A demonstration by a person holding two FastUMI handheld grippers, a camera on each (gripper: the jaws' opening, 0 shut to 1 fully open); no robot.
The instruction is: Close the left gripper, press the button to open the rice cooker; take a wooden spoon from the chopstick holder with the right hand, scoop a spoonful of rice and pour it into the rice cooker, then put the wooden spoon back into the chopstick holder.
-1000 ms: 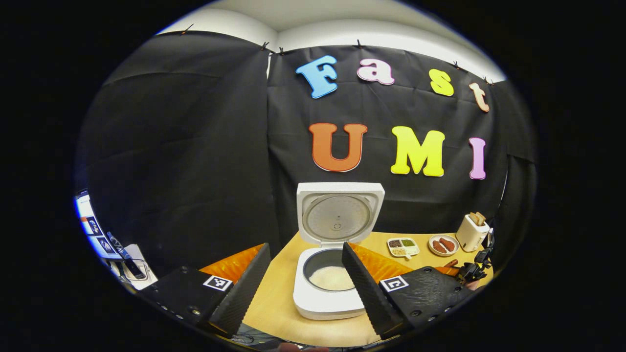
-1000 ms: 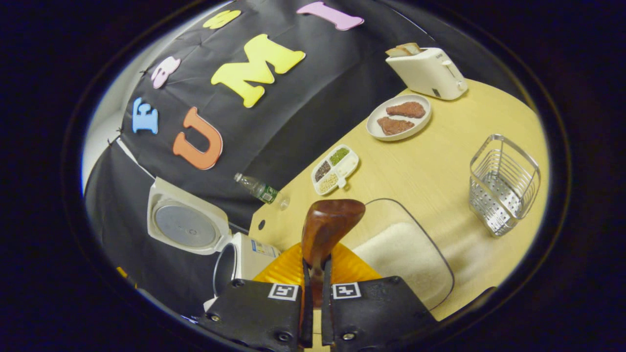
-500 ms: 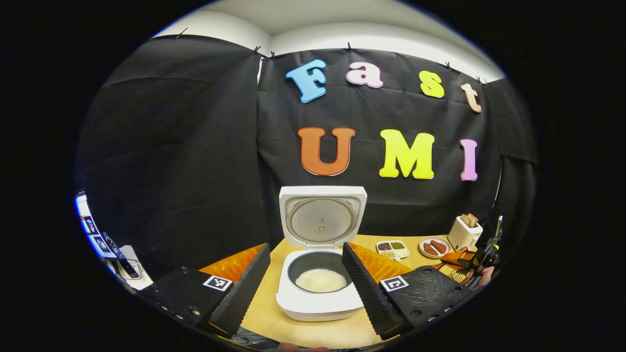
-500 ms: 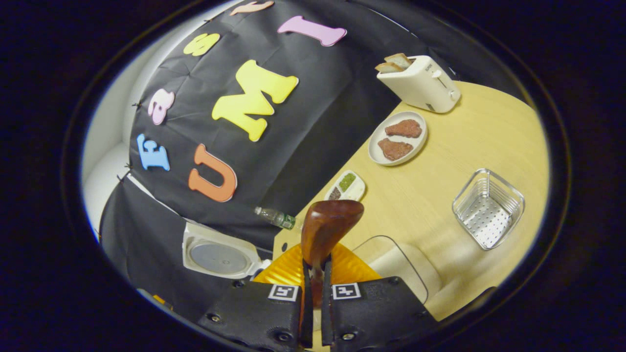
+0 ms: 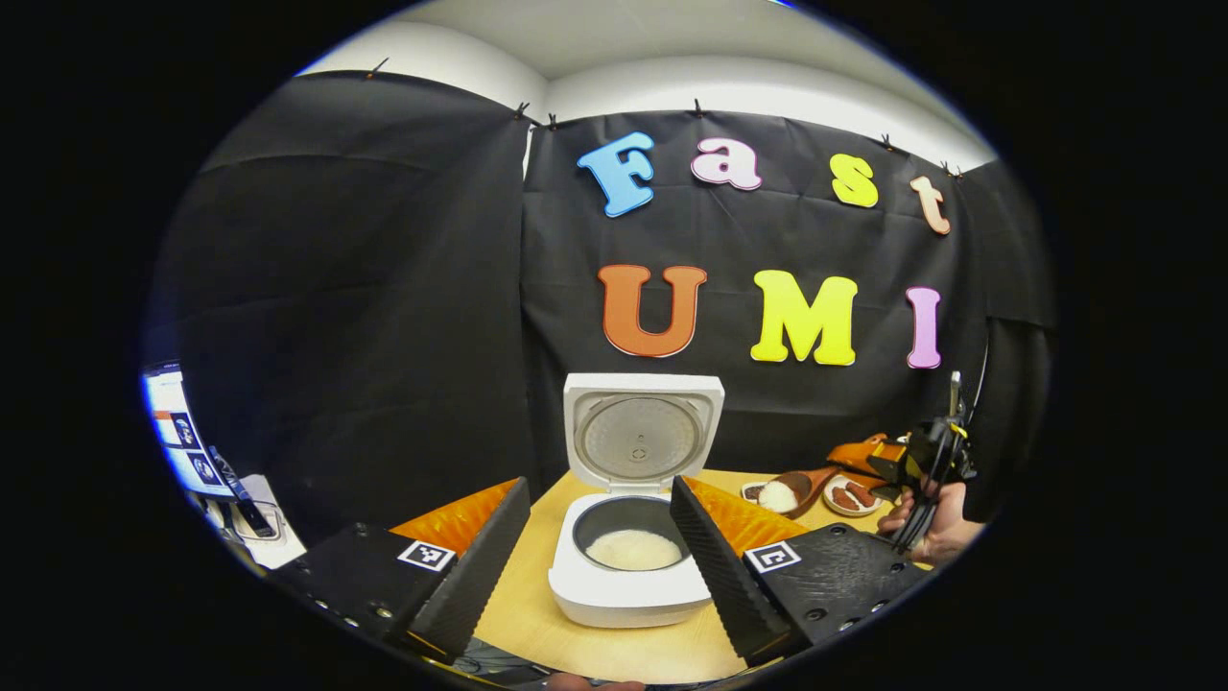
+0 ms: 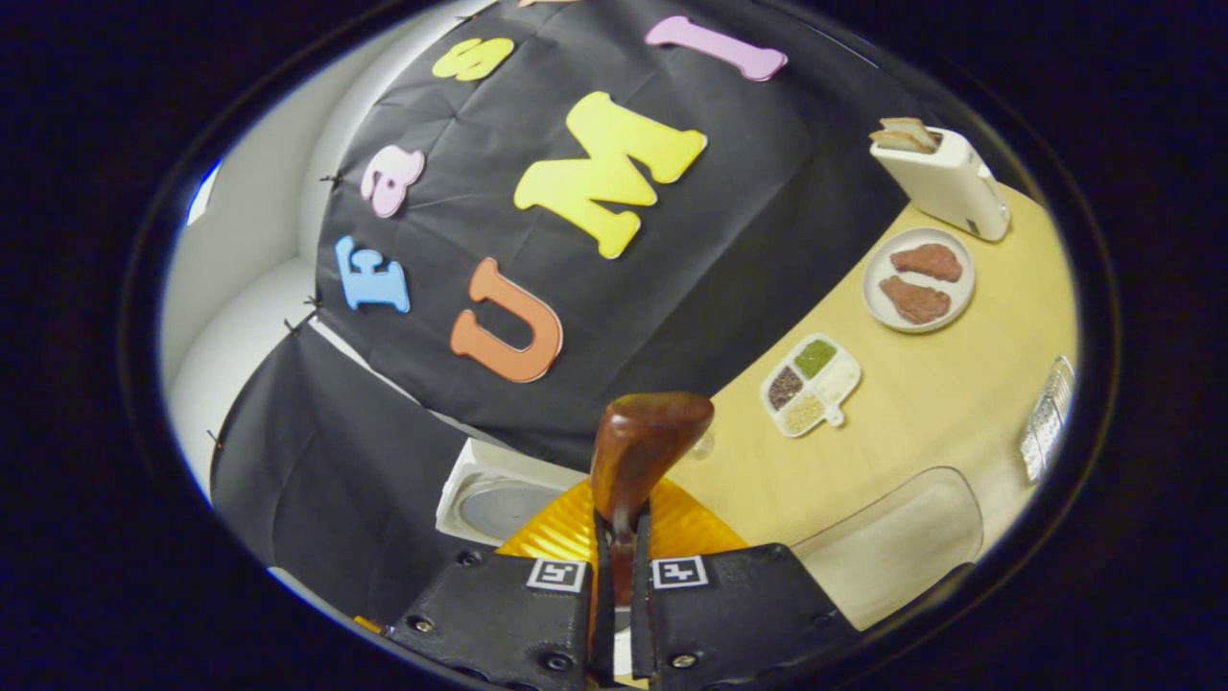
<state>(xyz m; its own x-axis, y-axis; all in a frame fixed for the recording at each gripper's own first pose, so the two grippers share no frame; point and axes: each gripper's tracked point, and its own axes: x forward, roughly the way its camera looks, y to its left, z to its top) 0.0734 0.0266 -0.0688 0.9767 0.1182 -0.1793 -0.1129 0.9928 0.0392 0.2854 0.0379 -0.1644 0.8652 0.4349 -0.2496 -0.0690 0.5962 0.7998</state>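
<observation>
Two views to work through, and in the left gripper view our left gripper [image 5: 600, 561] hangs wide open and empty before the rice cooker [image 5: 628, 566], lid up, rice in the pot. Off to the right, the wooden spoon [image 5: 791, 489] carries a mound of rice. In the right gripper view, our right gripper [image 6: 621, 576] pinches the spoon's handle tight. We judge we're mid-carry; next we need the bowl over the pot, then a tip.

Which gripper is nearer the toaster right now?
Right. The right gripper, shut on the wooden spoon, hangs over the table's toaster side; the left gripper faces the rice cooker.
</observation>
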